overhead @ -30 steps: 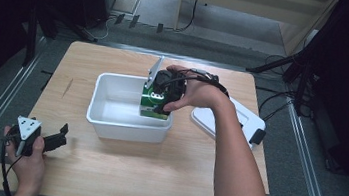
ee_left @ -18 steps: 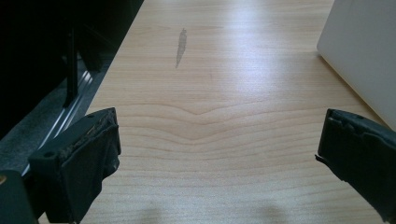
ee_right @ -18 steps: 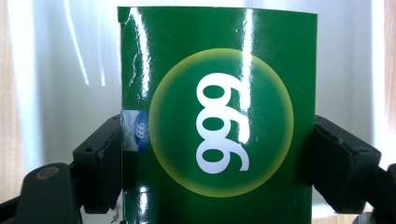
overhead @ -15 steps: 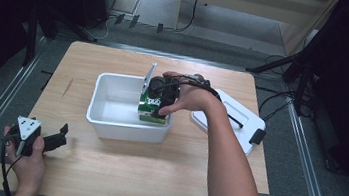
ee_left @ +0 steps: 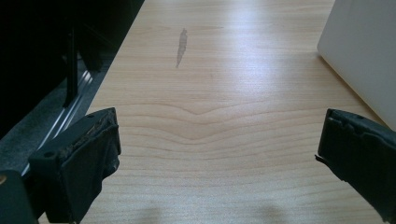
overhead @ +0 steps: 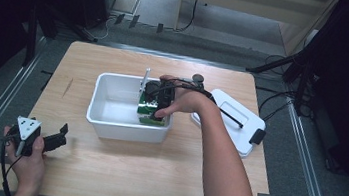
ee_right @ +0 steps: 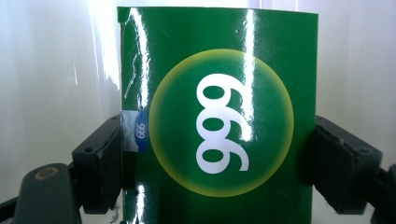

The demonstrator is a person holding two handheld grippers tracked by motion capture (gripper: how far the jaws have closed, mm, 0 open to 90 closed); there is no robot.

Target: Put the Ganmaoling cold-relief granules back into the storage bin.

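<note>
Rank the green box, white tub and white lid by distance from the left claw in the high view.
From the left claw:
1. White tub, mid-table, up and right of it.
2. Green box, inside the tub's right end.
3. White lid, flat on the table's right side.

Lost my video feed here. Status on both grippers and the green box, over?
Right gripper shut on green box, inside white bin. Left gripper open, idle over the table. Bin lid lies off to the right; nothing in the way.

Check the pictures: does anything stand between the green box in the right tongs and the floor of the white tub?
Nothing visible does. The right tongs clamp the green box inside the white tub, whose floor looks bare.
</note>
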